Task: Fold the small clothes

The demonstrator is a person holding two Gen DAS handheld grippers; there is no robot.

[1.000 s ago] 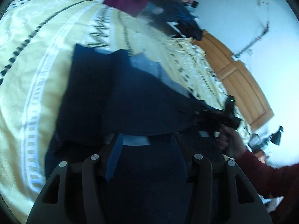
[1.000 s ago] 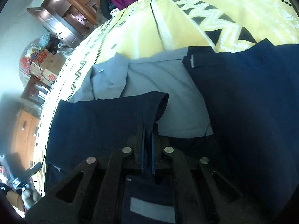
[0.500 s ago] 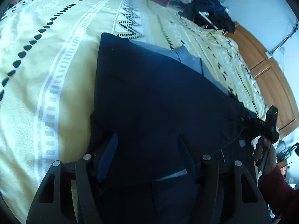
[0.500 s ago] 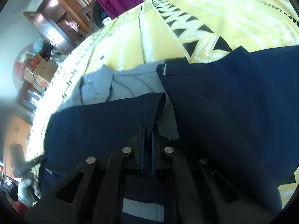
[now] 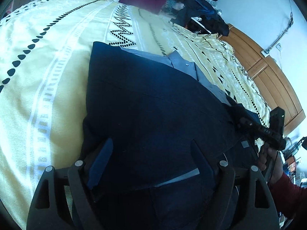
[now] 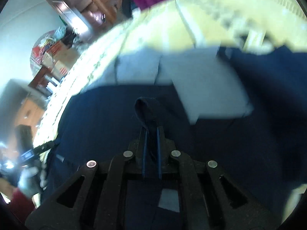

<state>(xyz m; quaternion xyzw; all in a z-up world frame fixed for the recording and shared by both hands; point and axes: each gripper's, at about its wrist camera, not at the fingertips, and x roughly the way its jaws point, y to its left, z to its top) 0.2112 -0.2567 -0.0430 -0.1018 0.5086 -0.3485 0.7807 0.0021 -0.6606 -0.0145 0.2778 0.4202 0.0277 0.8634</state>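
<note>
Two hand-held grippers are mine: the right hand-held gripper pinches a limp fold of the soft dark navy cloth garment on the yellow patterned bed, the left hand-held gripper gapes wide, so I'd grip hems.

Left gripper: a second ago a fold of the navy garment hung lifted ahead of it, with much of the pale blue lining bare beyond. That fold is now laid flat, stretching forward from my open fingers; only a thin lining strip shows past its far edge.

Right gripper: earlier its fingers were pressed tight on a navy edge. They have eased slightly apart, and a small loop of navy cloth now stands up just ahead of the tips. More lining shows ahead and right than half a second ago. This view has gone blurred.
</note>
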